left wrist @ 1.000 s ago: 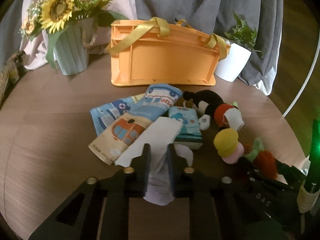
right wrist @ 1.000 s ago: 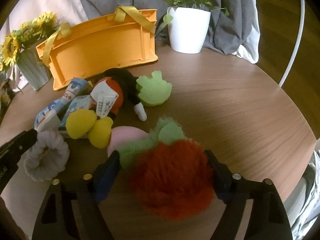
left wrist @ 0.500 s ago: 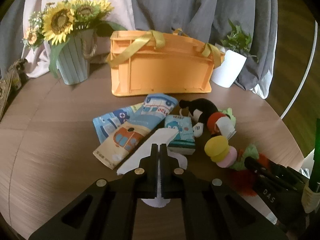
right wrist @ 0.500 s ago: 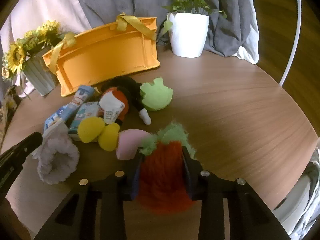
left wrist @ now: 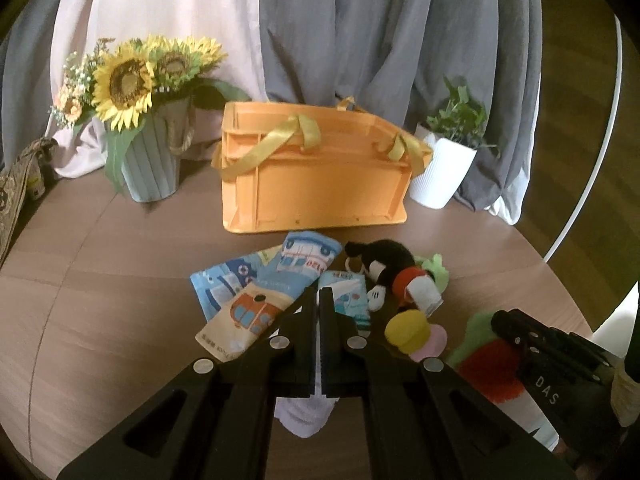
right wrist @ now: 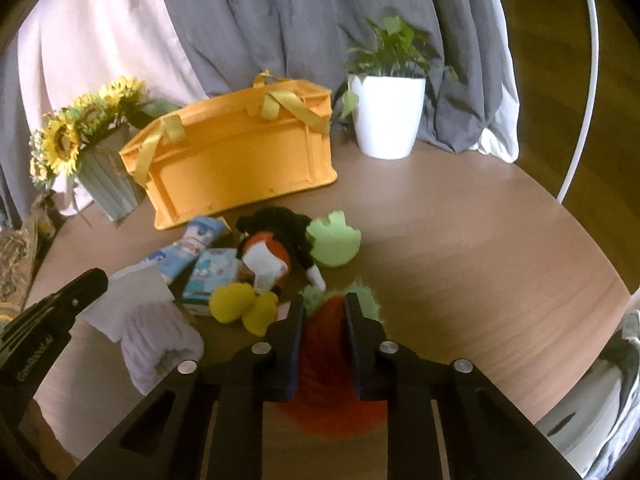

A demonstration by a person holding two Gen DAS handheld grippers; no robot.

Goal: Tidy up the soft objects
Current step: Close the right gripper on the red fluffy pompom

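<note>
My left gripper (left wrist: 320, 298) is shut on a pale lilac fluffy sock (left wrist: 306, 414) with a white card; the sock (right wrist: 154, 346) hangs clear of the table in the right wrist view. My right gripper (right wrist: 323, 303) is shut on a red and green plush carrot (right wrist: 324, 364), lifted off the table; the carrot (left wrist: 490, 364) shows at the lower right of the left wrist view. On the table lie printed socks (left wrist: 256, 292), a black and red mouse plush (left wrist: 396, 276) and a light green plush (right wrist: 334, 238). An orange basket (left wrist: 316, 184) with yellow handles stands behind them.
A vase of sunflowers (left wrist: 140, 120) stands left of the basket and a white potted plant (left wrist: 444, 164) right of it. Grey and pale curtains hang behind the round wooden table (right wrist: 480, 240). A white hoop (right wrist: 584, 80) stands at the right edge.
Both grippers closed on their soft things, the left on the sock and the right on the carrot, and both rose, lifting them off the table.
</note>
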